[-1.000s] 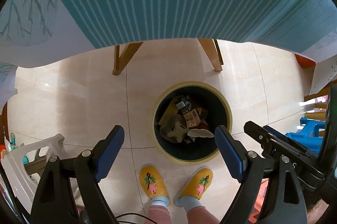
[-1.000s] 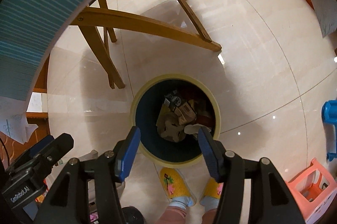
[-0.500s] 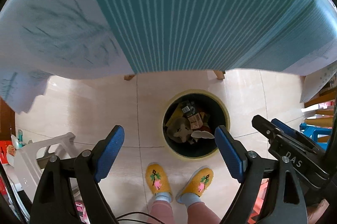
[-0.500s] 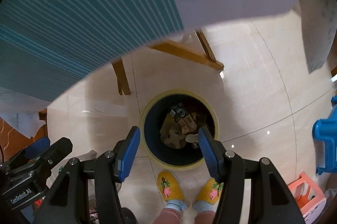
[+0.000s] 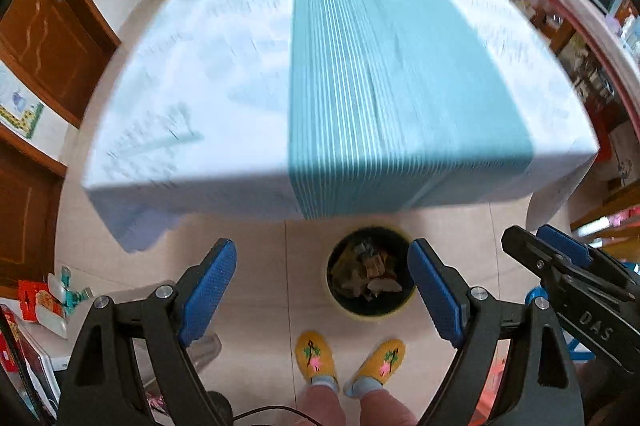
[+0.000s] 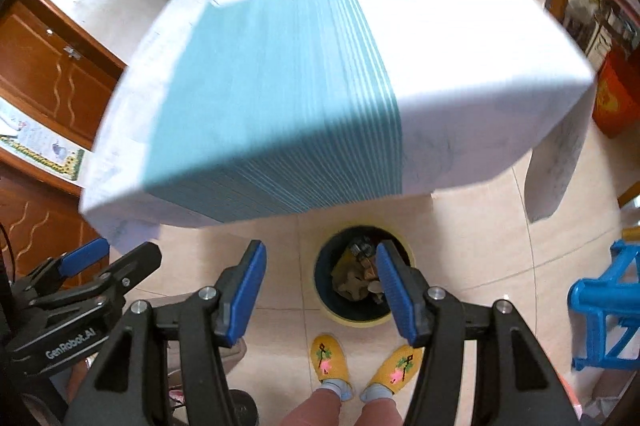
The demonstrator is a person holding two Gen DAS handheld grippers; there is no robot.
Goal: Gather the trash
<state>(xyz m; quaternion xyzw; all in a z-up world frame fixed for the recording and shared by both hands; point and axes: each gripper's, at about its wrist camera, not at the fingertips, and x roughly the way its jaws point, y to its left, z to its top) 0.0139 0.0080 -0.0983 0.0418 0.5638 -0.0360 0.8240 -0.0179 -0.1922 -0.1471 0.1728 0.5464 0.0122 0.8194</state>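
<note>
— So, where's the trash?
— In the bin (image 5: 367, 272) on the floor, below the counter's (image 5: 340, 65) near edge. I hold both tools, left tool (image 5: 322, 290) and right tool (image 6: 320, 290), wide open, empty. Probably next: search the counter.

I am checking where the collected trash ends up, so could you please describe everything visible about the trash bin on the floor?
The trash bin is round, with a dark inner wall and a pale yellow rim. It stands upright and open-topped on the beige tiled floor, just in front of the table's hanging cloth edge and ahead of the person's yellow slippers. It holds a heap of brownish and tan scraps with a pale piece near the front. Nothing grips it; both pairs of fingers hang above it, open and empty.
</note>
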